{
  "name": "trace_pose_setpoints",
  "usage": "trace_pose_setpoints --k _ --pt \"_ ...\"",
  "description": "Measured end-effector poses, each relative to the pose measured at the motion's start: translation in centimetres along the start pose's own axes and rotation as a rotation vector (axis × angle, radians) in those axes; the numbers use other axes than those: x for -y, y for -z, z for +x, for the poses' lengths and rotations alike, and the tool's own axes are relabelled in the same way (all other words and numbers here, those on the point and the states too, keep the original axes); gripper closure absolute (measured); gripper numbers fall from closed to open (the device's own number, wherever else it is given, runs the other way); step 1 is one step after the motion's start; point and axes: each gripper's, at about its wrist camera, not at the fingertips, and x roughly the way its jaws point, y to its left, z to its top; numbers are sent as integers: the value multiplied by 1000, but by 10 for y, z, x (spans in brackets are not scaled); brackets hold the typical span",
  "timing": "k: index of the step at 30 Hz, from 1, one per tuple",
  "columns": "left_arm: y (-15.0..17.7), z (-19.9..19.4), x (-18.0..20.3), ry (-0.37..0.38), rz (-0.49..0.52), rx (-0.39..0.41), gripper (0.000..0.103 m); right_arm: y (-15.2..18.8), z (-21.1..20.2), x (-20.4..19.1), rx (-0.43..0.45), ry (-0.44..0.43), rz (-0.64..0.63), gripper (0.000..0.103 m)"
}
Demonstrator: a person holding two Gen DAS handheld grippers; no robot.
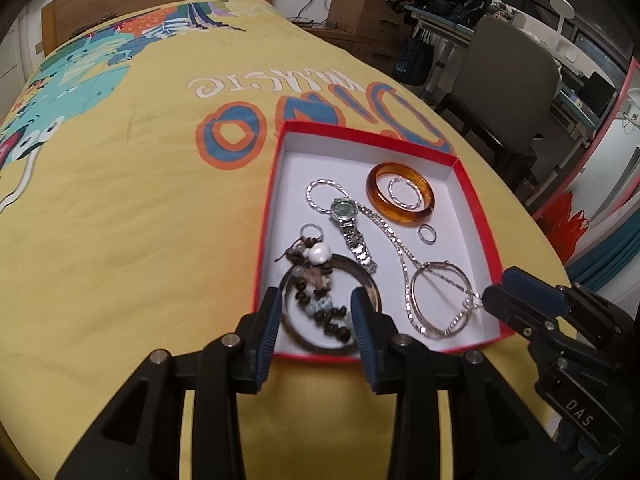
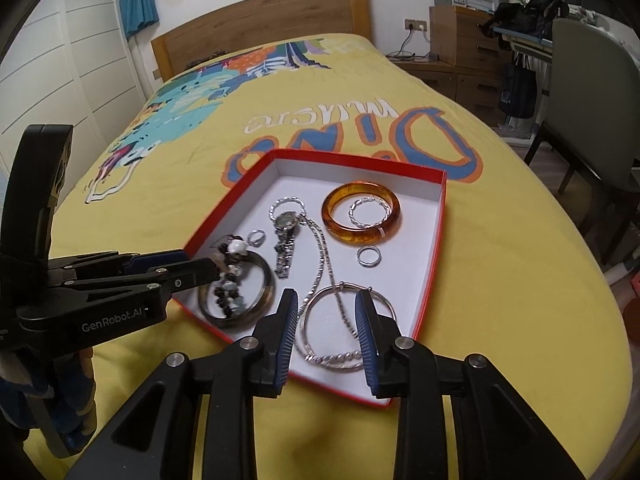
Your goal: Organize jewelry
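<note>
A red box with a white inside [image 1: 476,216] [image 2: 434,248] lies on the yellow bedspread and holds jewelry: an amber bangle [image 1: 401,193] [image 2: 361,213], a silver watch [image 1: 349,224] [image 2: 286,236], a chain necklace [image 1: 390,236] [image 2: 322,256], a small ring [image 1: 427,234] [image 2: 368,256], thin silver bangles [image 1: 440,300] [image 2: 340,328], a dark bangle [image 1: 332,304] [image 2: 240,292] and a beaded bracelet [image 1: 320,292] [image 2: 232,276]. My left gripper [image 1: 316,312] is open over the dark bangle and beads. My right gripper [image 2: 328,320] is open over the silver bangles.
The yellow bedspread [image 1: 140,200] with a dinosaur print covers the bed. A wooden headboard [image 2: 260,16] is at the far end. A grey chair [image 1: 508,80], desk and drawers stand to the right of the bed.
</note>
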Motion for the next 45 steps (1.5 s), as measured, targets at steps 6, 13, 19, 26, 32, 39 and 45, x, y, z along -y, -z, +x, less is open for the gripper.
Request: trace_pose_setpoints --k 6,13,19,26,32,39,45 --pt "17 -39 -16 -42 -6 26 61 4 -22 -17 11 -7 4 62" --pt "52 -95 -45 -111 -35 67 61 15 -48 -55 17 -46 1 53" --pt "83 -140 -71 -200 -73 95 55 27 -70 -94 23 -93 -26 44" --pt "121 -190 -98 -268 -125 128 52 41 -99 -141 39 -128 -69 36" --pt "151 -225 -111 -319 -151 164 52 55 -120 -170 40 -120 -90 26" --pt "180 -261 -124 -390 -168 213 52 73 -139 -194 42 -81 -116 17" --pt "199 -272 -137 -414 -207 217 52 85 -156 -207 59 8 -130 14"
